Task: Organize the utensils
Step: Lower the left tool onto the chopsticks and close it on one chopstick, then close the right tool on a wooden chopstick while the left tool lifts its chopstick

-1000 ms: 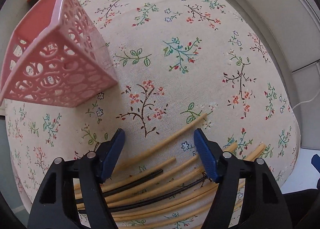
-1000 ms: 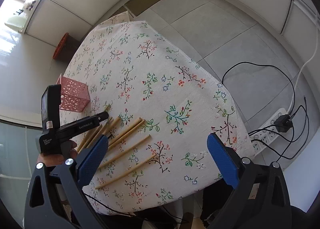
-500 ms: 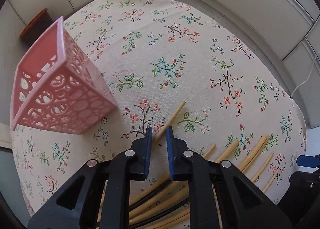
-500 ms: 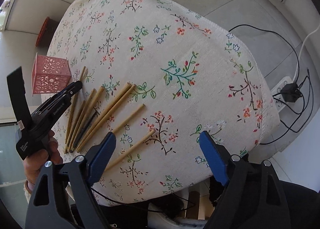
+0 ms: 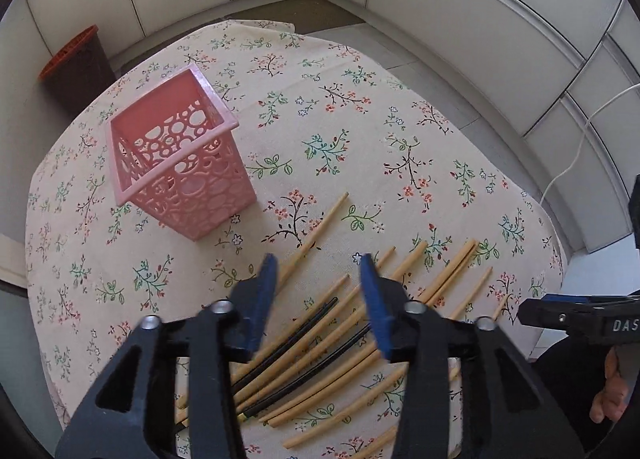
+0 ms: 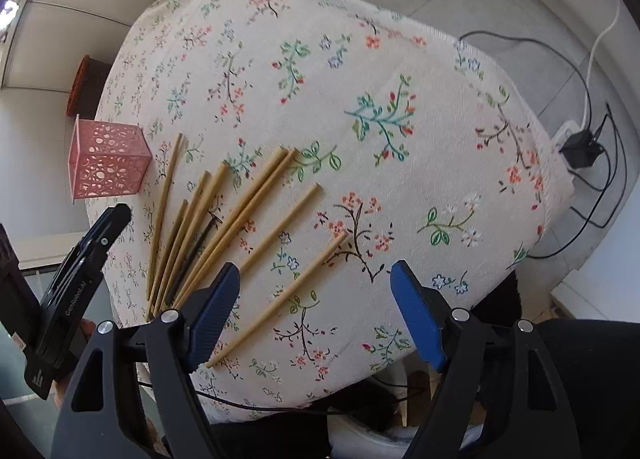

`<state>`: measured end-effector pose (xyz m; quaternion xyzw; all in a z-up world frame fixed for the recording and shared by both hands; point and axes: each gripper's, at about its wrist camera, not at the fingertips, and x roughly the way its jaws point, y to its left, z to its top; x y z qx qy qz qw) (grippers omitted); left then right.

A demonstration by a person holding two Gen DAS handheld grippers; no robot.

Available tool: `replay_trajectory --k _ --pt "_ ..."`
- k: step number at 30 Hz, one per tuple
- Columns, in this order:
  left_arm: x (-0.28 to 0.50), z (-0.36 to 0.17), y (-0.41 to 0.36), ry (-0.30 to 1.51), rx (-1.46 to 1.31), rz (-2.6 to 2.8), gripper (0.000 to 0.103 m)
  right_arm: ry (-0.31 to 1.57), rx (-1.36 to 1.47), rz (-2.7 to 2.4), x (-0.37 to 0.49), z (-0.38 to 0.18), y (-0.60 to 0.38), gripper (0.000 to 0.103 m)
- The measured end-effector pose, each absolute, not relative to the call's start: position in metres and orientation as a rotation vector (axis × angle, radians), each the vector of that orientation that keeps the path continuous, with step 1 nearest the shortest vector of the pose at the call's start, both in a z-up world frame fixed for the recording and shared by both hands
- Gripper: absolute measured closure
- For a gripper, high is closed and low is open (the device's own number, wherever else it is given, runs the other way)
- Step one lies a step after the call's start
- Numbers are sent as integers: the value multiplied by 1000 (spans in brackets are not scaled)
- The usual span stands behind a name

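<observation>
Broadly, a round table under a floral cloth [image 5: 360, 147] fills both views, with tiled floor and white wall panels around it. Beyond its far edge stands a dark bin [image 5: 76, 67] with an orange rim. On the cloth a pink perforated holder [image 5: 180, 163] stands upright and empty, near the chopsticks but apart from them. The chopsticks [image 6: 224, 219] lie fanned out flat on the cloth at the near edge, mostly pale bamboo, with at least two black ones [image 5: 304, 327] among them; one bamboo stick [image 5: 320, 227] reaches out toward the holder, and another [image 6: 280, 295] lies off to the right of the fan. The left gripper [image 5: 320, 299] hangs above the fan with its blue pads parted; its jaws have just been opening and nothing is between them. The right gripper [image 6: 316, 319] hangs over the right-hand stick, its jaws wide though they have just been narrowing, pads clear of the stick. Cables and a power strip [image 6: 576, 143] lie on the floor.
</observation>
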<state>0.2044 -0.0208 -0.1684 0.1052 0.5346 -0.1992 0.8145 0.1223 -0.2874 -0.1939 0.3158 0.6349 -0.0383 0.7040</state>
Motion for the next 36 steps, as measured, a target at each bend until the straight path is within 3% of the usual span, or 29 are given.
replay_trajectory --k 1,14,17,22,29,36 --pt "211 -170 -23 1133 231 -429 44 1392 684 -92 123 -190 -289 27" --pt "272 -233 -77 1288 438 -409 47 1399 726 -45 137 -208 -322 27" --pt "275 -238 -68 1315 385 -444 58 1423 762 -30 136 -213 -325 27" --pt "266 -234 -51 1297 393 -476 90 1437 789 -52 134 -219 -329 27" --pt "244 -233 -43 1178 438 -478 92 1417 749 -98 130 -216 -327 27" --pt "201 -175 -23 992 389 -478 95 1381 671 -111 131 -209 -312 27"
